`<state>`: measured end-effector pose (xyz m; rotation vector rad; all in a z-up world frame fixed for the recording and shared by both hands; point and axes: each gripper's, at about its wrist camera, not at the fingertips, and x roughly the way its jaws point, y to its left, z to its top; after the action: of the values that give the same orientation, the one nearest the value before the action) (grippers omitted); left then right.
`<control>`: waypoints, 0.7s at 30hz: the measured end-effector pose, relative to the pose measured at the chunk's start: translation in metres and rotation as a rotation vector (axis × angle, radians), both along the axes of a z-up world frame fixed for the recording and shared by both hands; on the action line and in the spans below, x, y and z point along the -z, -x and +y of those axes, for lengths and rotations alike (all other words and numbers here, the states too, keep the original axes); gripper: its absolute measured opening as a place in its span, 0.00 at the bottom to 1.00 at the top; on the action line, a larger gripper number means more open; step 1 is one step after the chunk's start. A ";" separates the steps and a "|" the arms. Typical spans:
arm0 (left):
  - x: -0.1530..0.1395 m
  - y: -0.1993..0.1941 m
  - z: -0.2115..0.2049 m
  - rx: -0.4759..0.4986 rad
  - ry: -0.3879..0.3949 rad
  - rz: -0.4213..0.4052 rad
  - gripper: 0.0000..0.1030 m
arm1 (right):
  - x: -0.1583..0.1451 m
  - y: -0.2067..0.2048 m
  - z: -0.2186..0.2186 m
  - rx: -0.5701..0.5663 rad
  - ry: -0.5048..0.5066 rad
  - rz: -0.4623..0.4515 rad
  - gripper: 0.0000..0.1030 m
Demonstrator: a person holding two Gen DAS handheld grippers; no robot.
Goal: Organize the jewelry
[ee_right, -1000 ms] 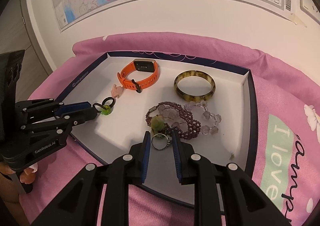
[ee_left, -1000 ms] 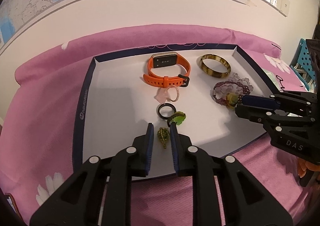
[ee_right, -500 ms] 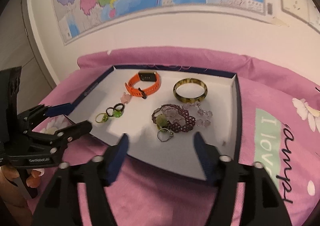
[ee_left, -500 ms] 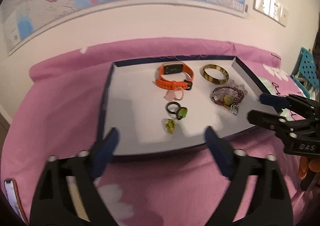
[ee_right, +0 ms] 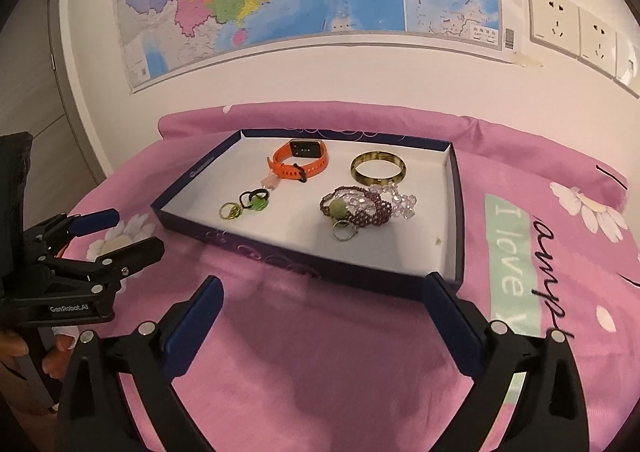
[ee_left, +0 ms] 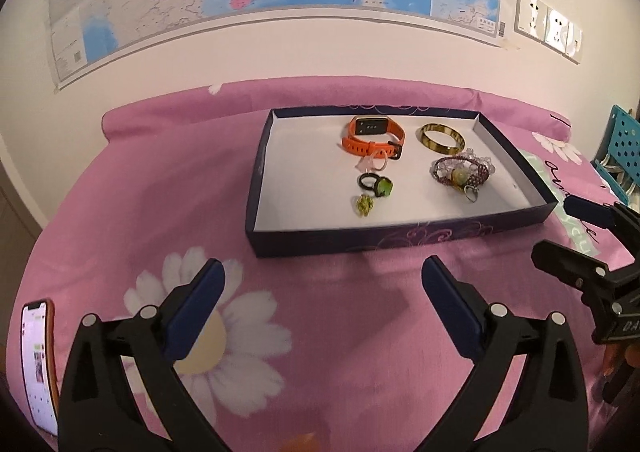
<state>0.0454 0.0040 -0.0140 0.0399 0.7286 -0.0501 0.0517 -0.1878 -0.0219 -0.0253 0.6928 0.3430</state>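
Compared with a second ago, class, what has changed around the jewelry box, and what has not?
Both tongs let go and pulled back from the box: the left tongs released the small green ring, the right tongs the silver ring. Both now stand wide open and empty over the pink sheet. The orange watch and bangle stayed put.

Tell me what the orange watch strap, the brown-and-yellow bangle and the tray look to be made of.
Orange watch strap: probably silicone or rubber; matte, flexible loop with punched holes.
Bangle: glossy and rigid with mottled tortoiseshell banding; likely resin or plastic, though polished stone or horn cannot be ruled out.
Tray: looks like cardboard; thin folded walls, plain white inside, dark printed outside.
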 end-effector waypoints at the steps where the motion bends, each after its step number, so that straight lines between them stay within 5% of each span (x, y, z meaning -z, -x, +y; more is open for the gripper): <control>1: 0.000 0.002 0.000 -0.002 -0.002 -0.002 0.94 | -0.001 0.003 0.001 0.001 0.002 -0.003 0.94; 21: 0.001 0.029 -0.006 -0.009 -0.022 0.002 0.94 | 0.003 0.030 0.007 0.015 -0.025 0.016 0.94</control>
<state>0.0168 -0.0018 -0.0153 0.0572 0.7311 -0.0333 0.0217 -0.1811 -0.0251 0.0061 0.7041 0.3378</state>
